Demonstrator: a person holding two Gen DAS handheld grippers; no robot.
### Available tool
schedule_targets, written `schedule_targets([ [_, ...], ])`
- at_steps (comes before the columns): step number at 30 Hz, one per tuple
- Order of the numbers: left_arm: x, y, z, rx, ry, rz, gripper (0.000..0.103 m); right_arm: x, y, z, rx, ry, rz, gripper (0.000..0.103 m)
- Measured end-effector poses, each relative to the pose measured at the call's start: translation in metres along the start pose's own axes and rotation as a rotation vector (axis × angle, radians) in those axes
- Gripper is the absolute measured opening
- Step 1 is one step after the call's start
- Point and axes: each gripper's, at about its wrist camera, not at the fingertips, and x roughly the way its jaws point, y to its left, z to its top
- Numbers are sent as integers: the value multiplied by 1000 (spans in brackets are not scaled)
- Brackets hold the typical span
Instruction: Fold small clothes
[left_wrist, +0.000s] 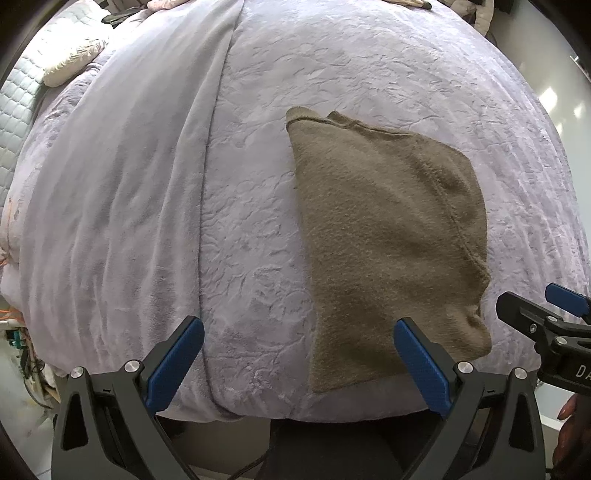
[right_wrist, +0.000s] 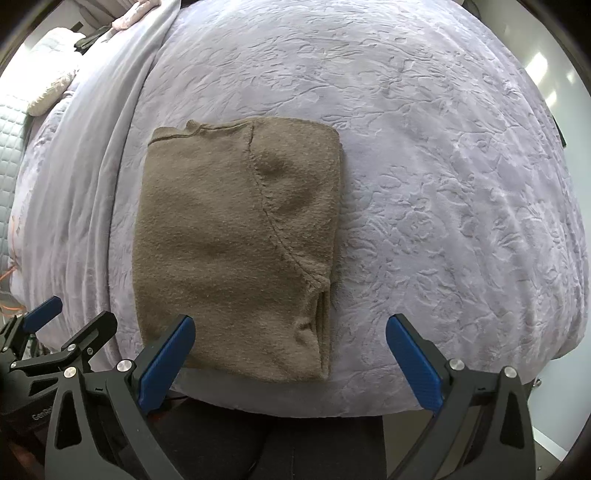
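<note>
A folded brown garment lies flat on the lavender blanket near the bed's front edge, while the left tool and the right tool hang above it, both spread wide with nothing between their blue pads.

A lavender blanket with an embossed leafy pattern covers the bed from edge to edge. Along its left side a smoother lilac fleece sheet lies in long folds. Past the far left corner a cream quilted pillow rests on a pale green quilted mattress pad. Orange cables hang off the left edge.
</note>
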Motion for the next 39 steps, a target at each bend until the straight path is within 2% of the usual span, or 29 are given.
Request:
schedule_targets([
  [39, 4, -1, -2, 11, 14, 7, 103, 5, 1, -1, 16, 7, -4, 103],
])
